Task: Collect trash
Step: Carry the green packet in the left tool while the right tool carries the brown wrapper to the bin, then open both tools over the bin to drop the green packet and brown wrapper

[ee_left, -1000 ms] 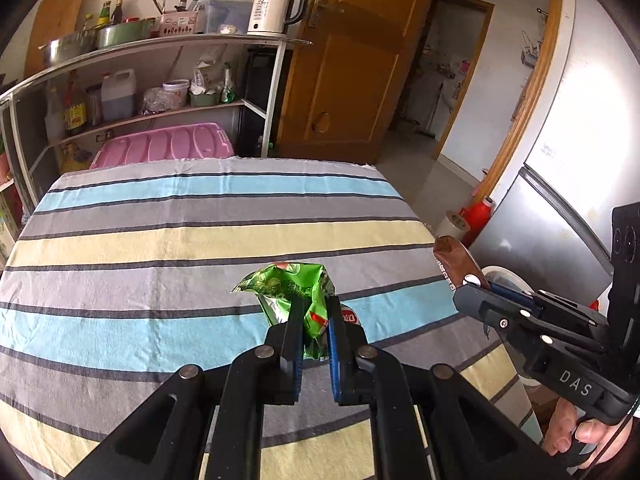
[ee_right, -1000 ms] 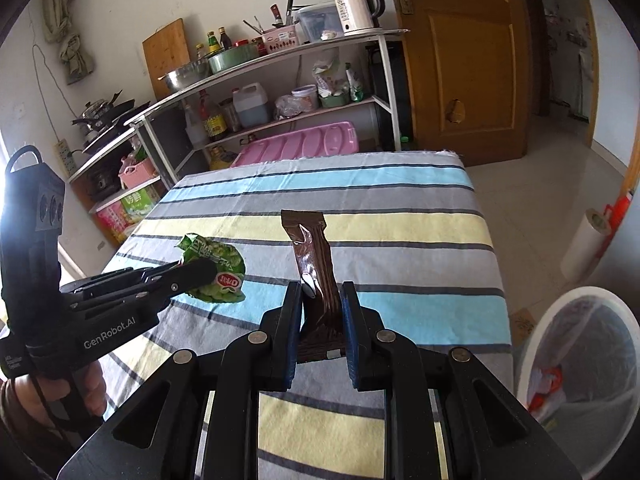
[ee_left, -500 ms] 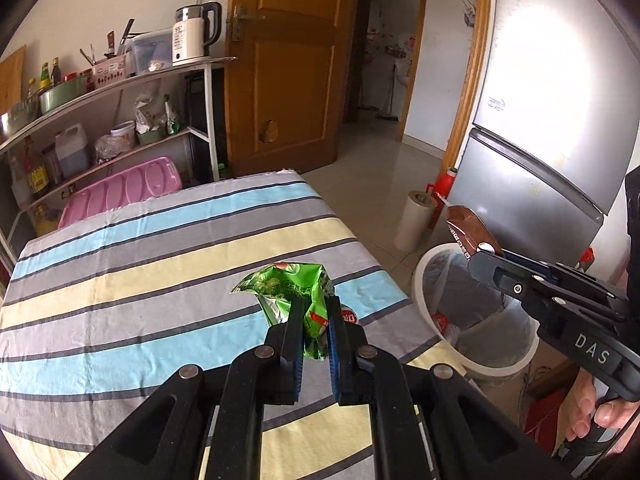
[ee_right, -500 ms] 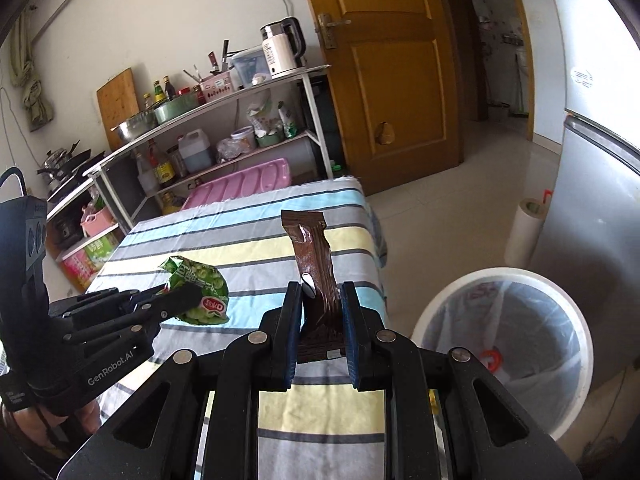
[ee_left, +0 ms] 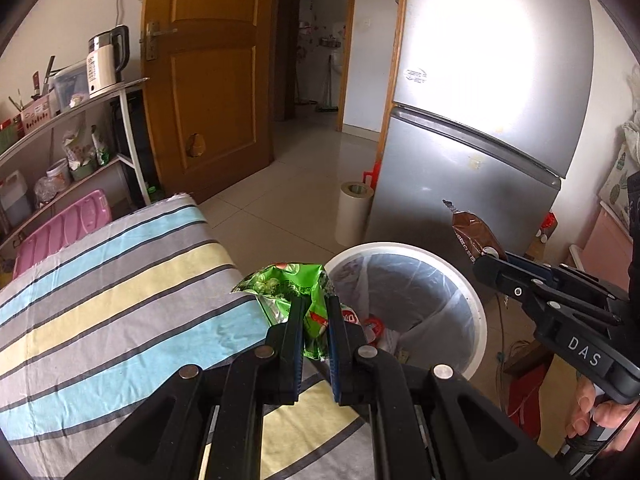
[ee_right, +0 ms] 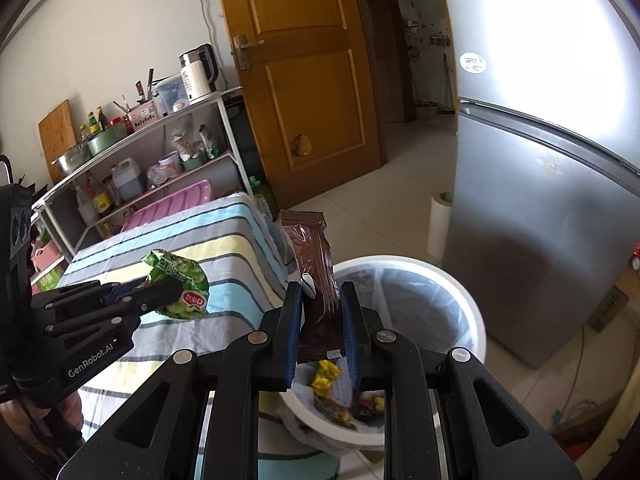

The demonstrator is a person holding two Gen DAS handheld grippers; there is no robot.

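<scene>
Beside the striped bench (ee_left: pixel 120 304), a white lined trash bin (ee_right: pixel 476 320) stands below both grippers; the left gripper (ee_left: pixel 314 320) fingers clamp a green snack bag (ee_left: pixel 288 288), the right gripper (ee_right: pixel 320 312) fingers pinch a brown wrapper (ee_right: pixel 312 256).

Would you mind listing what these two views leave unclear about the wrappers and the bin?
- Green wrapper: left wrist view, lower part hidden between the left tool fingers.
- Brown wrapper: right wrist view, print too small to read.
- Bin: right wrist view, near rim and most contents covered by the right tool.
- Bin's base: hidden in both views.
</scene>
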